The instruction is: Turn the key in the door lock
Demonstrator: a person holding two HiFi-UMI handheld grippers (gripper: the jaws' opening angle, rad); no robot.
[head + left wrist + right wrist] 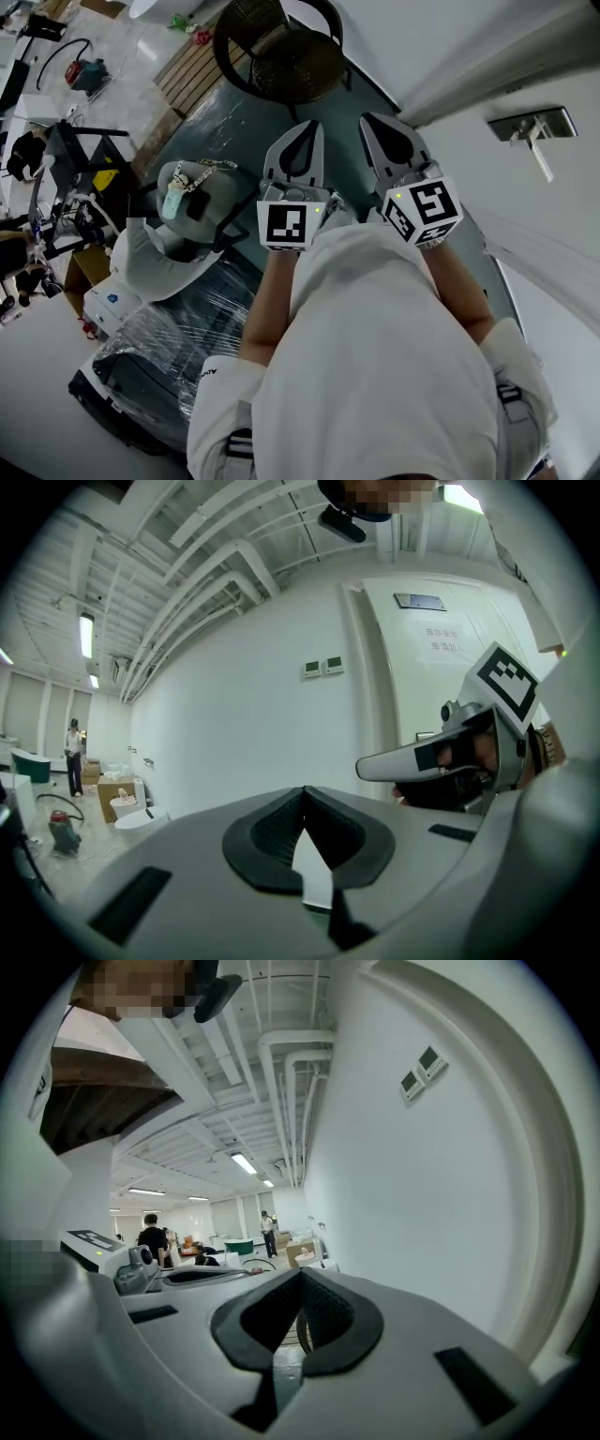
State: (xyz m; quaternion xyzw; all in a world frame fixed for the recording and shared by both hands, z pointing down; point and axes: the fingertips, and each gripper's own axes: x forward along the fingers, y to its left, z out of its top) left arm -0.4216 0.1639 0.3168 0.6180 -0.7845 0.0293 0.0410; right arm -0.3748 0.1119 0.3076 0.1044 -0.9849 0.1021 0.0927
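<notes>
Well, here we hold both grippers in mid-air, side by side, well clear of the door. The left gripper and the right gripper each have their jaws pressed together on nothing.

The risk as we judge it: the two sit close, so a quick swing could knock one against the other. Jaws this tight would also only butt a small key, not take it.

The key shows in no view. The door stands white to our right, with a notice on it. A metal fitting shows on the white face there. Whether it carries the lock, we cannot tell. This could fit a moment ahead of the reach, or one after the turn.
</notes>
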